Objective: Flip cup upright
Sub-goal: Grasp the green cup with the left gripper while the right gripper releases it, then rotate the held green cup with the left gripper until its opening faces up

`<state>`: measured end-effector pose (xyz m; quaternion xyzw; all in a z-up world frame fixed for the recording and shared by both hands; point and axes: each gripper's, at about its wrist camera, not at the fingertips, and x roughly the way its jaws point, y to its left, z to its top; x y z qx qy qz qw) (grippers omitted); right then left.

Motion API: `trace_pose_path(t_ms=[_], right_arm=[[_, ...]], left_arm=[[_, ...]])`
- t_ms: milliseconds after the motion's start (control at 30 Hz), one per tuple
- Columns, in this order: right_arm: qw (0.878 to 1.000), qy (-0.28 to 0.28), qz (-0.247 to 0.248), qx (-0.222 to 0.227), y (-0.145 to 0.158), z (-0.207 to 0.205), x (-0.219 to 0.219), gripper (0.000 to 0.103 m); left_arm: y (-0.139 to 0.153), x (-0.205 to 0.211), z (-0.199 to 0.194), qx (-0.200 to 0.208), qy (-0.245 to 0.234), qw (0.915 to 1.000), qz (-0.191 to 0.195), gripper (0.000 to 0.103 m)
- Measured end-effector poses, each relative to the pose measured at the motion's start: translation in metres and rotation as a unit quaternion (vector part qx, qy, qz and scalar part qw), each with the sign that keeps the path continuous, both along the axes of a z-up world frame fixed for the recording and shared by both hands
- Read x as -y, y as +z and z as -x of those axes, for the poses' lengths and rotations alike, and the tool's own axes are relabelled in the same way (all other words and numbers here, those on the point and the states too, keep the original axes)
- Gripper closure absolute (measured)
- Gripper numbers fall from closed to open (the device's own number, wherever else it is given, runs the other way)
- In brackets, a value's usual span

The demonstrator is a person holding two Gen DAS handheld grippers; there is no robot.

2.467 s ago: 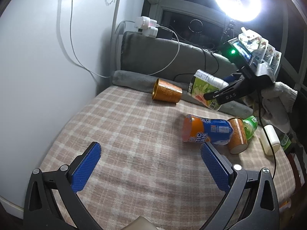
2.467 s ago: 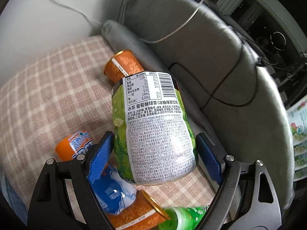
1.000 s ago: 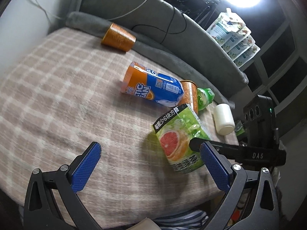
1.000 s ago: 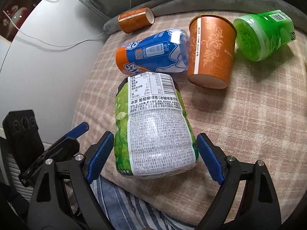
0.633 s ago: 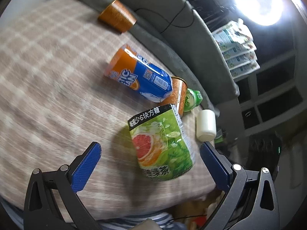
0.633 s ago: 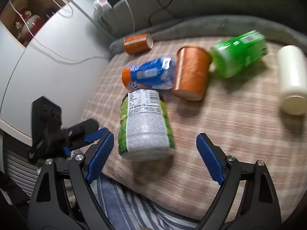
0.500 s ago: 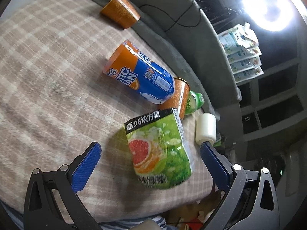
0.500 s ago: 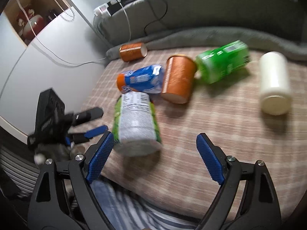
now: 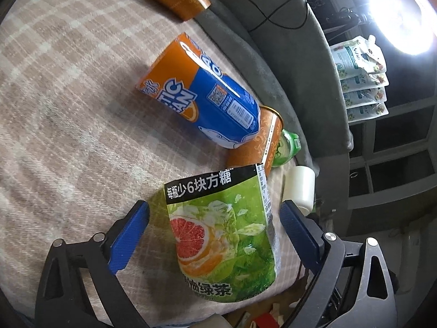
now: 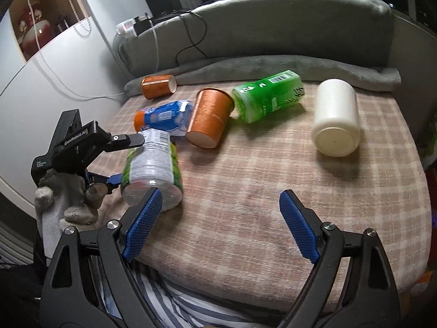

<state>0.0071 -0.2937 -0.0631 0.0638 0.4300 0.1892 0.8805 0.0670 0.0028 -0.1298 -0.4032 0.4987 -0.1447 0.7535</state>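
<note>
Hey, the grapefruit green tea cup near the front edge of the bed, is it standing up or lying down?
Lying down. The grapefruit green tea cup rests on its side on the plaid blanket.

A home: grey sofa (image 10: 273,27), checked blanket (image 10: 273,205).

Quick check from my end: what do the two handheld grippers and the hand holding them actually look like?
Both grippers, left and right, have black skeletal frames with triangular cut-outs, silver pivot bolts and blue cross-hatched pads. From the right wrist view, the left gripper's black body reads "GenRobot.AI" in white, held by a hand in a grey knit glove.
</note>
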Motion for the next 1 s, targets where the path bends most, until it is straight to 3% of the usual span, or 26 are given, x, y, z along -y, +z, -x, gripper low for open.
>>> trace_pose_path(t_ms=[400, 833, 1000], right_arm=[[1.0, -0.018, 0.009, 0.006, -0.005, -0.002, 0.006, 0.013], [0.999, -0.029, 0.013, 0.01, -0.007, -0.005, 0.01, 0.013], [0.999, -0.032, 0.013, 0.01, -0.007, -0.005, 0.01, 0.013]], left_arm=[[0.0, 0.003, -0.004, -0.001, -0.003, 1.0, 0.001, 0.022], [0.004, 0.009, -0.007, 0.005, -0.006, 0.9999, -0.006, 0.023], [0.012, 0.014, -0.003, 0.027, -0.013, 0.9992, -0.025, 0.023]])
